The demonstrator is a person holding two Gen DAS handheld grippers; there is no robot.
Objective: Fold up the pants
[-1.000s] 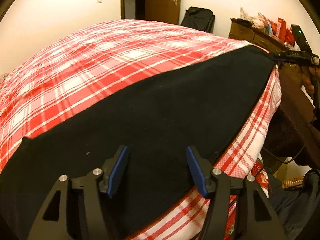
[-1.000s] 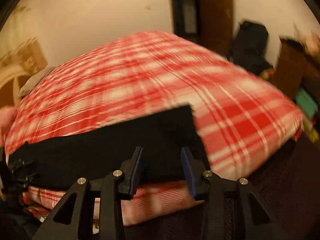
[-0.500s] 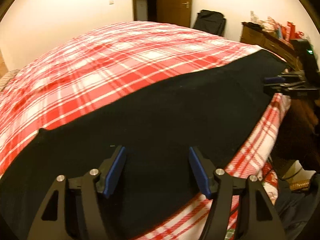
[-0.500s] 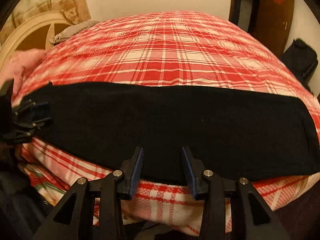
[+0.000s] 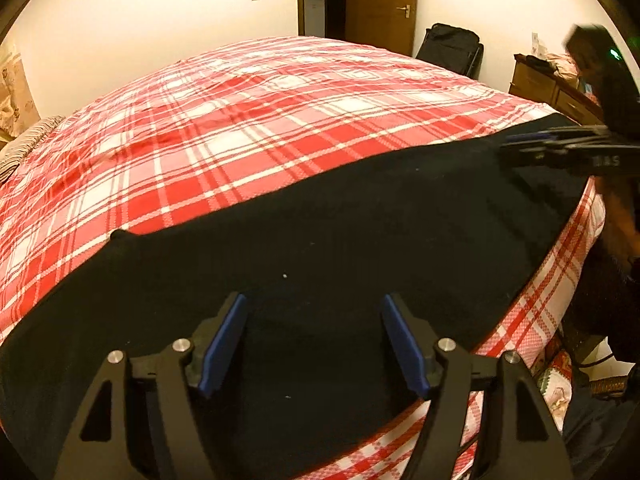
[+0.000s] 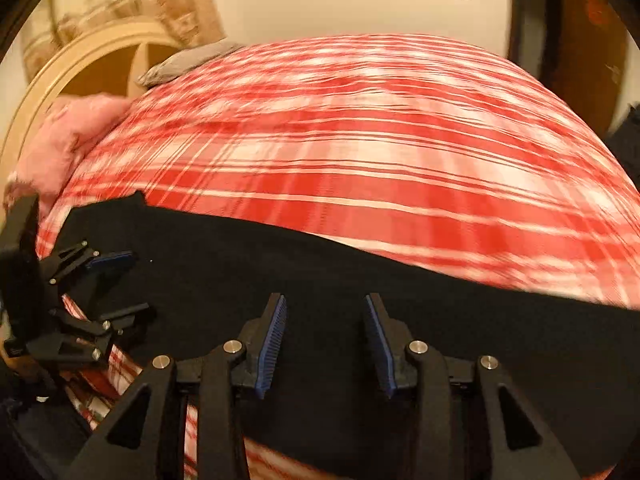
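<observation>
Black pants point(image 5: 360, 232) lie flat as a long band along the near edge of a bed with a red plaid cover point(image 5: 260, 120). My left gripper point(image 5: 314, 320) is open and empty, just above the pants near one end. My right gripper point(image 6: 325, 320) is open and empty above the pants farther along; the pants also show in the right wrist view point(image 6: 400, 308). In the left wrist view the right gripper point(image 5: 516, 144) hovers over the far end. In the right wrist view the left gripper point(image 6: 120, 284) sits open at the left end.
A wooden dresser point(image 5: 548, 84) and a black bag point(image 5: 450, 50) stand beyond the bed's far right corner, near a brown door point(image 5: 384, 0). A pink pillow point(image 6: 68, 136) and a rounded headboard point(image 6: 80, 68) lie at the bed's head. The bed edge drops off below the pants.
Both grippers have moved in over the pants. The right gripper swung left along the band, its view now blurred. Both stayed open.
</observation>
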